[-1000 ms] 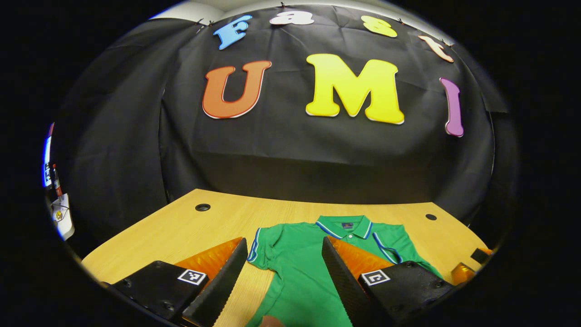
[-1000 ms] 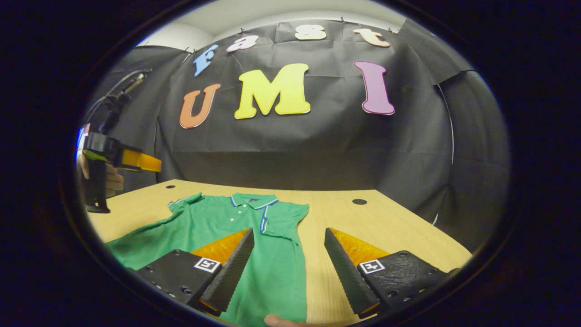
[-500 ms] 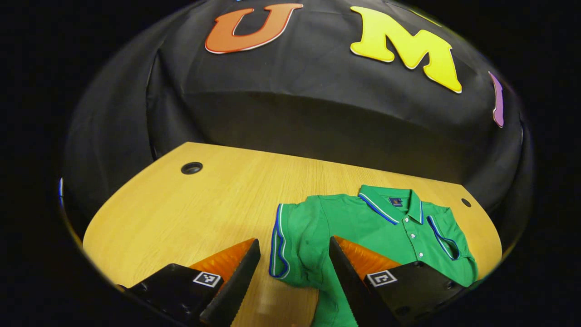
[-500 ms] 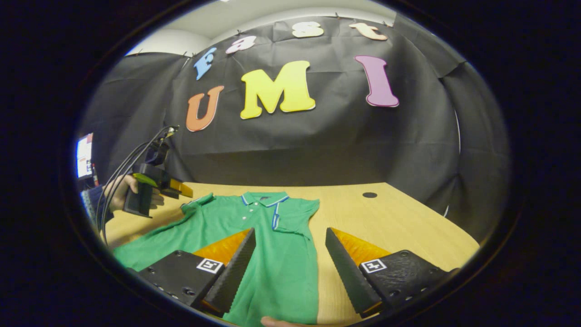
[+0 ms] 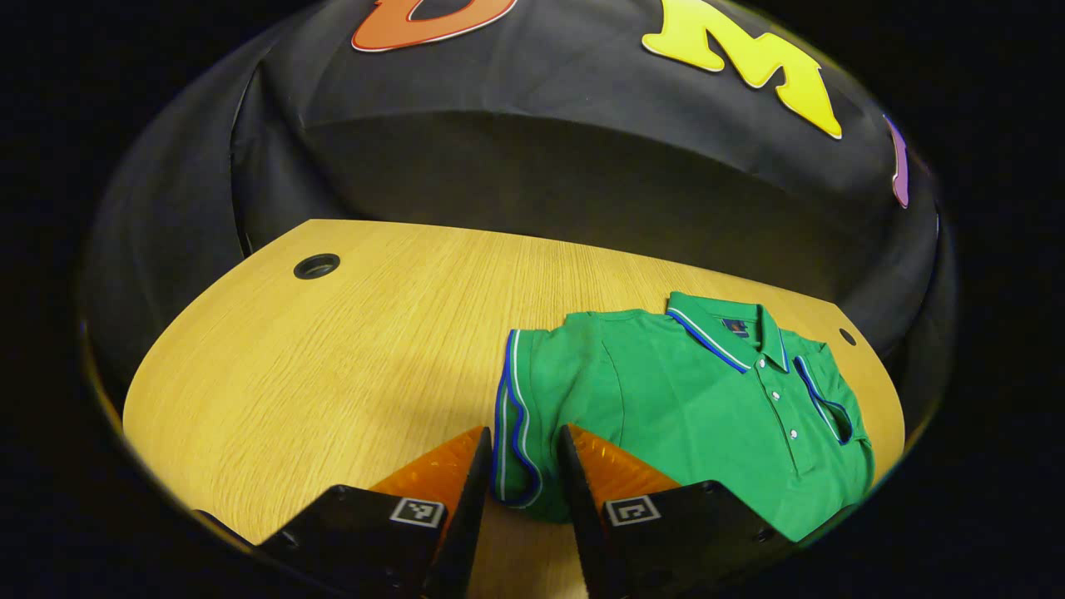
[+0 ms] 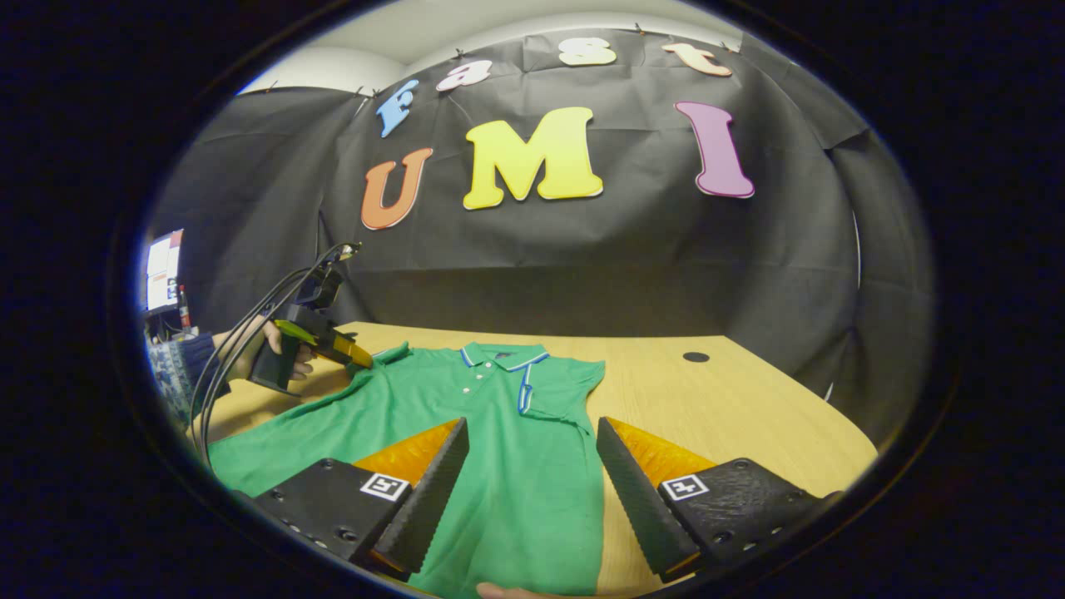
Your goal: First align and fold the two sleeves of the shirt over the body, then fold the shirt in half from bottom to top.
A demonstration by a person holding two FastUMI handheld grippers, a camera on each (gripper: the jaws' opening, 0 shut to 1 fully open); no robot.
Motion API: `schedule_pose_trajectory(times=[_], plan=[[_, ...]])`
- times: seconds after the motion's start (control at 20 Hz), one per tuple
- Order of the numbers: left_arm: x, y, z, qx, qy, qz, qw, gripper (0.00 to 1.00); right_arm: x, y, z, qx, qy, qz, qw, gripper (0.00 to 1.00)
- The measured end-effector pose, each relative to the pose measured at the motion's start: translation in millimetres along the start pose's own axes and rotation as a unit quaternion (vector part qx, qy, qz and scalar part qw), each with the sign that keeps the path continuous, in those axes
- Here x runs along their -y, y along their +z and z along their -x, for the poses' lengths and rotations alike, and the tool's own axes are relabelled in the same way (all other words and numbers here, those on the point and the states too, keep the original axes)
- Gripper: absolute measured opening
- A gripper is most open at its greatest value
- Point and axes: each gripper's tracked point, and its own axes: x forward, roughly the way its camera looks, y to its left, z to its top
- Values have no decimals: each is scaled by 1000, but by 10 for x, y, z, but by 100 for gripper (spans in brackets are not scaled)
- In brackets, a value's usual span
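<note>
The wooden table [image 5: 349,349] took up the middle and lower part of the left gripper view, with a round cable hole [image 5: 316,266] at its upper left and a second hole [image 6: 695,357] right of centre in the right gripper view.

The green polo shirt [image 5: 699,399] lay flat on that table, front up, at the lower right of the left gripper view, its collar [image 5: 724,329] toward the booth wall. In the right gripper view it spread from the lower left up to the centre. Its right sleeve [image 6: 562,387] was already turned in over the body there, the striped cuff running near the button placket. The other sleeve [image 5: 520,416], with its blue and white cuff, lay spread outward at the bottom centre of the left gripper view.

Your left gripper [image 5: 522,491] sat at the bottom of its own view, the jaws narrowed to a small gap with that striped cuff lying between them. I could not tell whether both fingers pressed on the cloth. In the right gripper view the same tool was at the left edge, at the sleeve, with your hand [image 6: 250,353] around its handle and cables arching off it.

Your right gripper [image 6: 532,482] hung above the shirt's lower body at the bottom of its view, jaws wide apart and holding nothing.
</note>
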Motion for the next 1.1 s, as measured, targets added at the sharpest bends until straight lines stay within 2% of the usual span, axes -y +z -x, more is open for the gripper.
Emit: schedule_pose_trajectory(times=[0.05, 0.1, 0.15, 0.25, 0.45, 0.55, 0.6, 0.65, 0.9, 1.0, 1.05, 1.1], plan=[[12, 8, -13, 4, -7, 13, 1000, 43, 5, -4, -9, -2, 1, -2, 1000, 94], [44, 1, -26, 4, -14, 30, 999, 34, -1, -16, -10, -5, 2, -6, 1000, 94], [56, -10, -30, 3, -16, 43, 999, 17, -6, -33, -13, -8, 5, -11, 1000, 94], [57, -27, -20, 2, -14, 45, 999, 9, -16, -59, -13, -15, 10, -22, 1000, 94], [89, 122, 56, 18, 1, 28, 999, 8, -11, -111, -37, -30, 17, -43, 998, 94], [131, 201, 103, 18, 17, -2, 1000, 7, -5, -111, -33, -33, 19, -51, 998, 96], [172, 239, 115, 19, 24, -18, 999, 8, 10, -104, -38, -33, 17, -50, 998, 93], [221, 279, 124, 20, 30, -33, 999, 8, 31, -109, -41, -32, 12, -46, 998, 96], [642, 336, 140, 16, 51, -87, 995, 8, 2, -134, -40, -34, 12, -37, 999, 96], [866, 390, 191, 28, 58, -98, 993, 12, -2, -150, -49, -38, 12, -33, 999, 96], [1098, 405, 288, 38, 38, -95, 994, 1, -10, -159, -39, -38, 12, -31, 999, 96], [1296, 446, 340, 48, 15, -97, 994, 33, -8, -150, -25, -37, 11, -29, 999, 96]])
